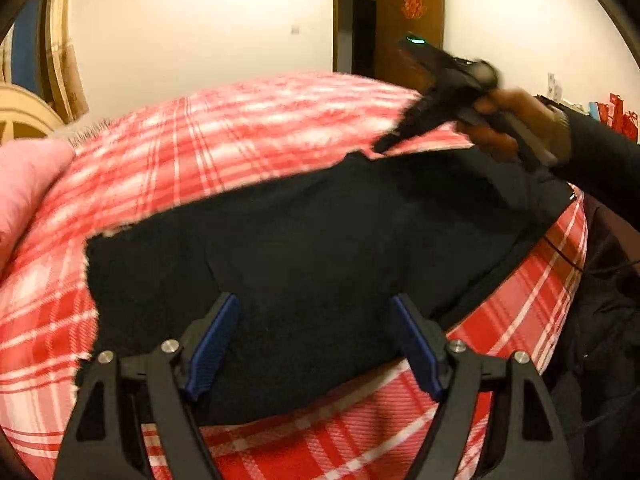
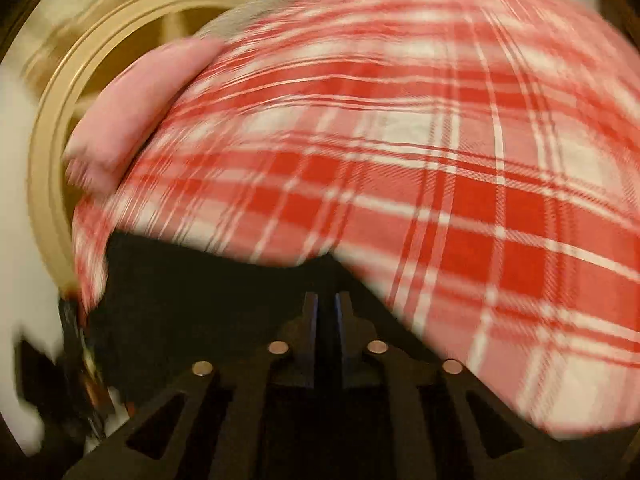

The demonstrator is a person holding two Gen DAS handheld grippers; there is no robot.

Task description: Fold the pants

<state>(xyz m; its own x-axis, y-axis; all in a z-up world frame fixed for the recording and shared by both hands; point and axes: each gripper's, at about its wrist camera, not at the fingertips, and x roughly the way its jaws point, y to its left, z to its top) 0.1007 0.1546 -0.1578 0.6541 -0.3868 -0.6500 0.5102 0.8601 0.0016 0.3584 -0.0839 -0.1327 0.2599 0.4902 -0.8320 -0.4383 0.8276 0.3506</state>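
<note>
Left claw (image 1: 314, 344): fingers spread wide, blue pads (image 1: 214, 344) facing each other, nothing between them. It hovers low over the near edge of the pants (image 1: 304, 240), pointing across the bed.

Right claw (image 2: 326, 340): fingers pressed nearly together, only a thin slit between them, with dark cloth around the tips. Cannot tell for sure if it pinches the pants (image 2: 200, 300); the right wrist view is heavily blurred. From the left wrist view, the right claw (image 1: 382, 146) is angled down, tip at the far corner of the pants. The hand (image 1: 508, 120) grips the handle from the right, in a dark sleeve (image 1: 604, 160). A small green light (image 1: 416, 41) glows on top of the device.

Pants: black, spread flat on the bed's red-and-white plaid blanket (image 1: 248, 132), frayed hem at left.

Pink pillow (image 1: 28, 184) at the bed's left end. Brown door (image 1: 412, 24) in the far wall carries a red decoration, not readable.
</note>
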